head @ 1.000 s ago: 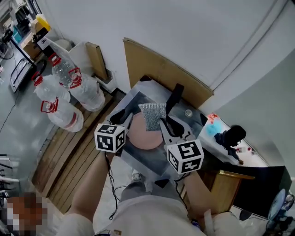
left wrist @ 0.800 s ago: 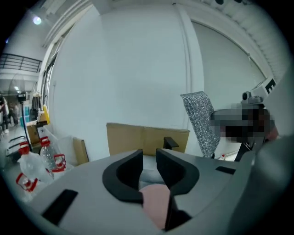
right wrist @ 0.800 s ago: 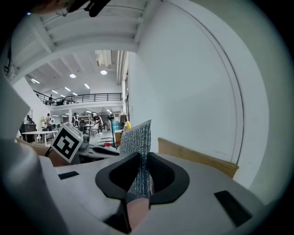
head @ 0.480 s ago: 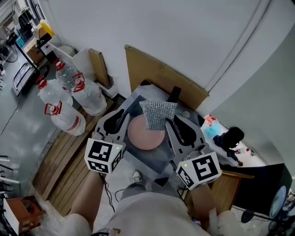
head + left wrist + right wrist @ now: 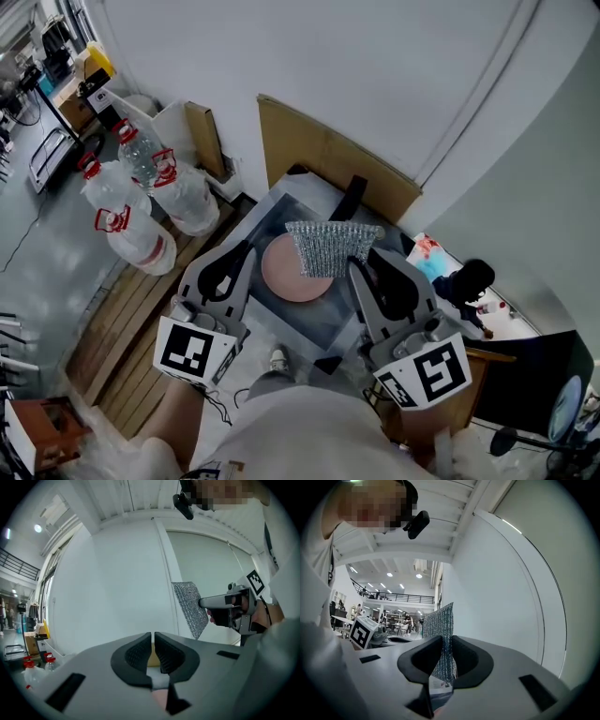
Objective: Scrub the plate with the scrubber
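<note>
Holding scrubber (image 5: pixel 328 246) clamped in right gripper (image 5: pixel 359 262), up over plate (image 5: pixel 284 275) on table (image 5: pixel 323 321), likely poised to scrub. Just been closing left gripper (image 5: pixel 246 247), jaws nearly together on nothing, leaving plate unheld.

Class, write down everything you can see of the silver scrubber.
The scrubber is a flat, silvery sheet of knitted metallic mesh, roughly rectangular. It stands upright on edge, pinched at its lower end by the right gripper, its only visible contact. In the head view it overlaps the pink plate's far edge.
</note>
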A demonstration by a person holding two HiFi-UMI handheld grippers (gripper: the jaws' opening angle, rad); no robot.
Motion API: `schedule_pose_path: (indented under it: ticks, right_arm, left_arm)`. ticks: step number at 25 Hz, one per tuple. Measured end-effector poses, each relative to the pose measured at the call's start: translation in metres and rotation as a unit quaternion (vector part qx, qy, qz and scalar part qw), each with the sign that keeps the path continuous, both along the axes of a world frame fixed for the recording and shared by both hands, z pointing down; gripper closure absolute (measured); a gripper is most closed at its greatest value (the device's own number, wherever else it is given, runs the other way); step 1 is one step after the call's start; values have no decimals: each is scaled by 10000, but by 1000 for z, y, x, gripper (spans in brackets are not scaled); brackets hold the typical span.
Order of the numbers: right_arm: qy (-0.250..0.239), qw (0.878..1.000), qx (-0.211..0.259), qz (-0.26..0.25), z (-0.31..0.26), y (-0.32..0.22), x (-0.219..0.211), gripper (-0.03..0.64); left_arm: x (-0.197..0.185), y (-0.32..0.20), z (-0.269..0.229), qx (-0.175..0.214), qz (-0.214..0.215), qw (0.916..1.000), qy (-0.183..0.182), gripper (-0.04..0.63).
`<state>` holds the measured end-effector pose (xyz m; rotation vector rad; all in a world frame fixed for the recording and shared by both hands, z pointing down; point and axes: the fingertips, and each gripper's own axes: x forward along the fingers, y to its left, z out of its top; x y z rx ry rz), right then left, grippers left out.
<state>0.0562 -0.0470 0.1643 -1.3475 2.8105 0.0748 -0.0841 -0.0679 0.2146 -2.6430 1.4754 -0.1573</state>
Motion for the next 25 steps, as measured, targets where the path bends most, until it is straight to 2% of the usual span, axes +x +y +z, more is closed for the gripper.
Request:
schedule_pose_path:
  ticks: [5,15,20,25]
  right_arm:
    - [72,10000,49,-38,-6,18,0,520]
    - [39,9998,-194,-64,12,31,6,520]
    - [204,9998,-40,-46,11,29,0,520]
    - [190,9998,-10,-60,13,26,-2,520]
  left_arm:
    - [-4,24,-2,71,-21,9995,-291,566]
    - [1,49,6,-338,-57,9994,-94,575]
    - [6,49,2,-255,11,9996,-121,575]
    - [-1,45,3,-262,-207,9994,-114,575]
